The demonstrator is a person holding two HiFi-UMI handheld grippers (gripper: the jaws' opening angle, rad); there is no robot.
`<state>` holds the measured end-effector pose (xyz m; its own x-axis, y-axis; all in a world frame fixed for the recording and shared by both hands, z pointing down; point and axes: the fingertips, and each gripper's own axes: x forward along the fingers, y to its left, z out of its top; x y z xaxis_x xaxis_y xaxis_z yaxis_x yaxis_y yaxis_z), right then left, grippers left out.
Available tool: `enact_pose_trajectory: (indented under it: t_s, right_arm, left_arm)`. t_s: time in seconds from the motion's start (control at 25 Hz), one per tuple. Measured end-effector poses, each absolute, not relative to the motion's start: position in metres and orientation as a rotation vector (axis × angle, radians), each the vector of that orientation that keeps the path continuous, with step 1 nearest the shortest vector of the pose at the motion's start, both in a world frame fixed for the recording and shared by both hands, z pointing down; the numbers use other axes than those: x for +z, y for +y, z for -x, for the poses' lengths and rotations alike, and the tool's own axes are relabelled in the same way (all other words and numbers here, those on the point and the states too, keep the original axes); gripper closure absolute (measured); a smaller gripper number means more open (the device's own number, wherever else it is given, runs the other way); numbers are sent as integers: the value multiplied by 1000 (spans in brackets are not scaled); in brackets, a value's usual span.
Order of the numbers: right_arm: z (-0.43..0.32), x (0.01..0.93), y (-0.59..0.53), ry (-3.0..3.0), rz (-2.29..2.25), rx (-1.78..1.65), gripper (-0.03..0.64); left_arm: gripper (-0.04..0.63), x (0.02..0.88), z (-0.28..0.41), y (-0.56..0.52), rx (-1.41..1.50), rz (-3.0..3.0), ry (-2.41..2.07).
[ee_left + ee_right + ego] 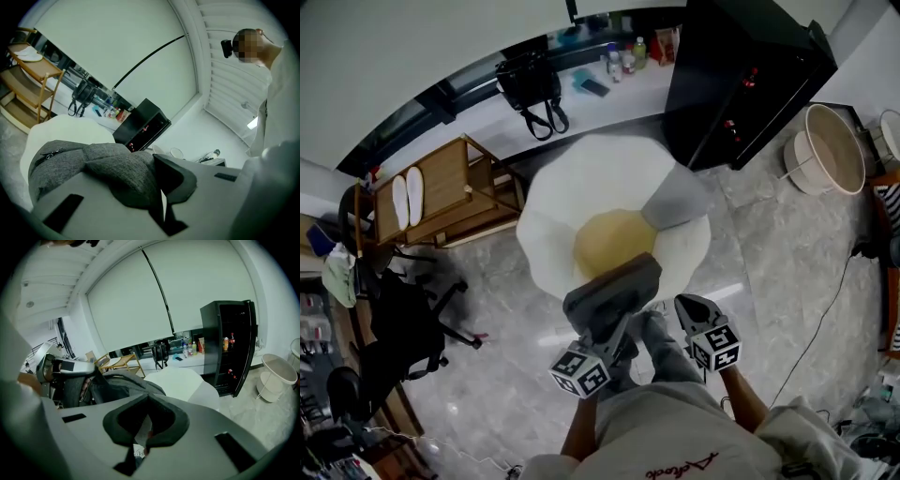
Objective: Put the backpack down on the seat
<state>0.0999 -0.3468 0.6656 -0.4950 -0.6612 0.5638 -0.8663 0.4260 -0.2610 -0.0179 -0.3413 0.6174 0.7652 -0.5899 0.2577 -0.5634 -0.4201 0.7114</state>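
A grey fabric backpack (609,295) hangs just in front of the white shell chair (581,178), at the near edge of its tan seat cushion (614,239). My left gripper (607,328) is shut on a fold of the backpack (93,164), with grey cloth bunched between the jaws of the left gripper (160,187). My right gripper (694,307) is beside it on the right, apart from the bag. The right gripper (147,434) has its jaws together and nothing between them. From there the backpack (122,383) shows at the left, with the chair (183,380) behind it.
A tall black fridge (741,75) stands right of the chair, with white basins (830,150) beyond it. A wooden rack (450,187) and a black office chair (403,328) are at the left. A black bag (530,84) sits on the window ledge. A cable crosses the floor at the right.
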Motion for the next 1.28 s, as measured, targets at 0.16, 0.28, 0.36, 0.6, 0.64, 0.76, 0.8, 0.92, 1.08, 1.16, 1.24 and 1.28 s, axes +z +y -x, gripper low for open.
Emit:
enact_pose_trajectory:
  t_s: [0.16, 0.28, 0.36, 0.6, 0.64, 0.76, 0.8, 0.92, 1.08, 1.16, 1.24, 1.28]
  right_arm:
    - [-105, 679, -341, -2286, -1287, 783, 589]
    - [-108, 687, -337, -2272, -1273, 797, 589]
    - [-112, 689, -336, -2268, -1270, 800, 589]
    - [-123, 693, -335, -2250, -1272, 808, 589]
    - [-125, 694, -336, -2247, -1272, 810, 589]
    - [-131, 697, -335, -2234, -1268, 817, 589]
    - [-132, 698, -336, -2229, -1267, 819, 589]
    - [-137, 705, -336, -2210, -1267, 831, 589]
    - [-149, 717, -331, -2171, -1271, 863, 589]
    - [-155, 724, -329, -2150, -1275, 877, 589]
    - [-159, 730, -329, -2131, -1272, 889, 589]
    - [-161, 733, -330, -2123, -1269, 895, 589]
  left_arm:
    - [555, 628, 18, -339, -31, -2088, -860]
    - [555, 635, 15, -339, -19, -2077, -856]
    - [555, 639, 14, -343, -17, -2073, -853]
    - [555, 644, 8, -368, -15, -2098, -835]
    - [555, 645, 7, -376, -18, -2103, -832]
    - [555, 647, 4, -402, -25, -2124, -824]
    - [555, 649, 4, -412, -25, -2133, -821]
    - [555, 659, 3, -442, -30, -2151, -817]
    - [555, 673, -2, -482, -37, -2160, -833]
    - [555, 679, -4, -503, -35, -2173, -834]
    - [555, 685, -6, -524, -38, -2185, -837]
    - [555, 688, -6, -535, -42, -2189, -841]
